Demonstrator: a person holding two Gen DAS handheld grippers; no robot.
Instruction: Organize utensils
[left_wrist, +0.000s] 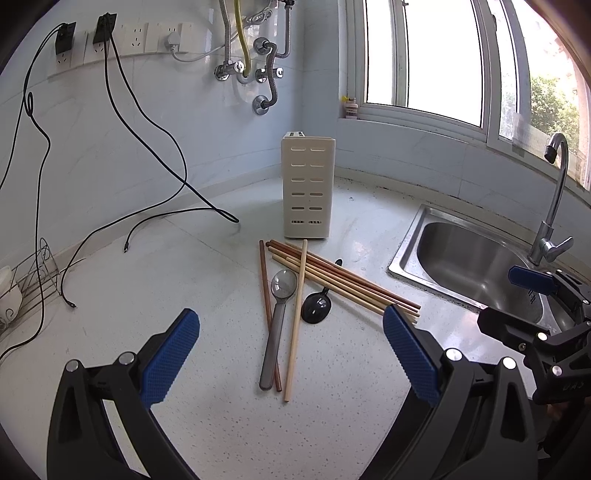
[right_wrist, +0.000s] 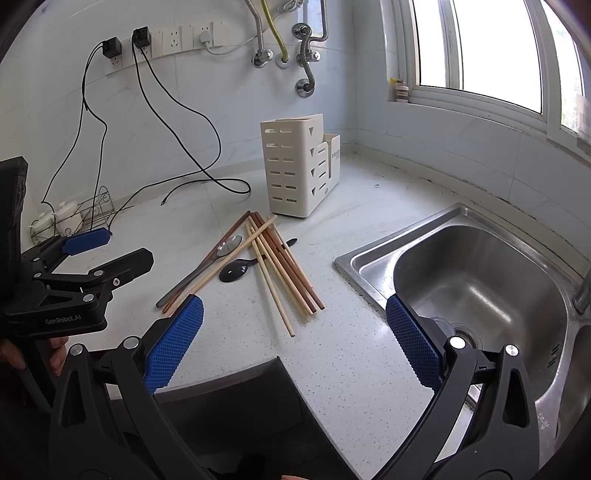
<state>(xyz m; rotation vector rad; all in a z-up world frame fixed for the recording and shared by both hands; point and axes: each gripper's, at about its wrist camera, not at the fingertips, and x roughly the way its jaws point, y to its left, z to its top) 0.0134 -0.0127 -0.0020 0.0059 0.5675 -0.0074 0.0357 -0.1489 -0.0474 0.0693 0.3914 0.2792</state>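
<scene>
Chopsticks (left_wrist: 343, 280) and two spoons lie heaped on the tabletop (left_wrist: 184, 277), at six o'clock from the cream holder (left_wrist: 308, 186). Light, stiff and slick, they probably want a mid-shaft pinch. Left gripper (left_wrist: 291, 360) and right gripper (right_wrist: 293, 339) both gape wide, empty.

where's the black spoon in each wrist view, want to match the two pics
Left wrist: the black spoon lies centre frame, right of the metal spoon, its handle under the chopsticks.
Right wrist: the black spoon lies left of centre, beside the chopsticks.
Shared landmark: the cream utensil holder behind the pile.
</scene>
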